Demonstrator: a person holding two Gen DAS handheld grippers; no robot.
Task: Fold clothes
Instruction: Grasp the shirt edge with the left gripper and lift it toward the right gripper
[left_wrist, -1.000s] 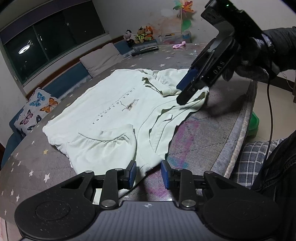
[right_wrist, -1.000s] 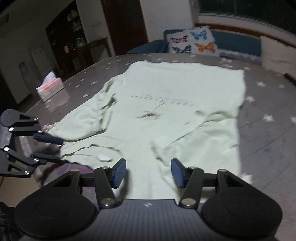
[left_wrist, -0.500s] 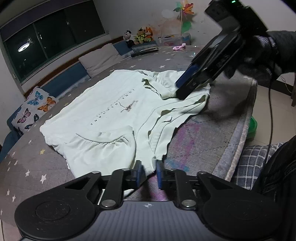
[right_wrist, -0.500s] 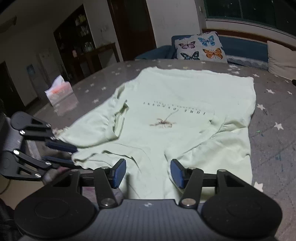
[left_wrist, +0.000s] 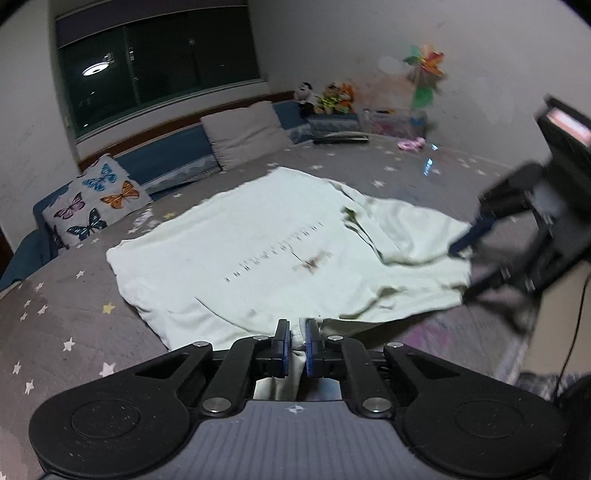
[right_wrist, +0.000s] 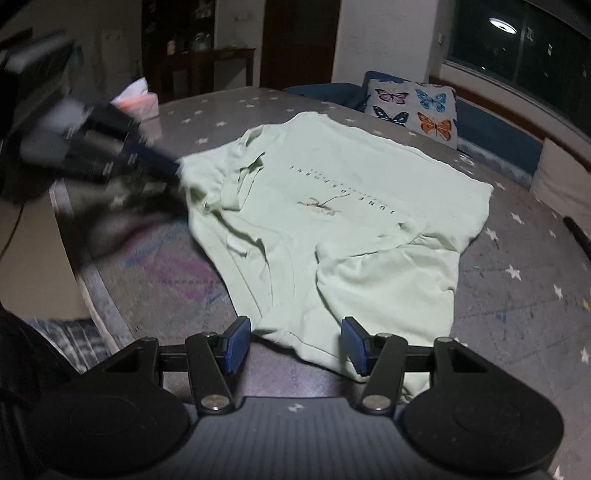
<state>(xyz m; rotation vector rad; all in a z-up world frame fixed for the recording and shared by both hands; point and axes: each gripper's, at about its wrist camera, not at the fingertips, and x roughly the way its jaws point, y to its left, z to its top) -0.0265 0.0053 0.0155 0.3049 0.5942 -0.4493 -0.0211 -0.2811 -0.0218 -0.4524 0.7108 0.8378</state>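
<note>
A pale green shirt (left_wrist: 266, 236) of soft knit is laid front-up on a grey quilted cover (left_wrist: 70, 306) printed with small stars. A line of dark lettering and a small insect motif are printed across the chest. The cloth is flat over the body and rumpled along the near sleeves and collar. The left gripper (left_wrist: 297, 345) is pressed together on a fold of the shirt edge, a narrow strip of fabric being pinched between its blue pads (left_wrist: 283, 343). In the right wrist view the right gripper (right_wrist: 293, 345) is seen spread wide, its blue pads (right_wrist: 236, 343) set either side of the near shirt edge, and no cloth is caught between them. The same gripper appears in the left wrist view at the sleeve end, blurred. A square pillow (left_wrist: 98, 199) with butterfly print is propped at the far edge of the cover against a blue padded bench (left_wrist: 162, 166). A tissue box (right_wrist: 138, 101) is placed at the far corner, well apart from the shirt.
</note>
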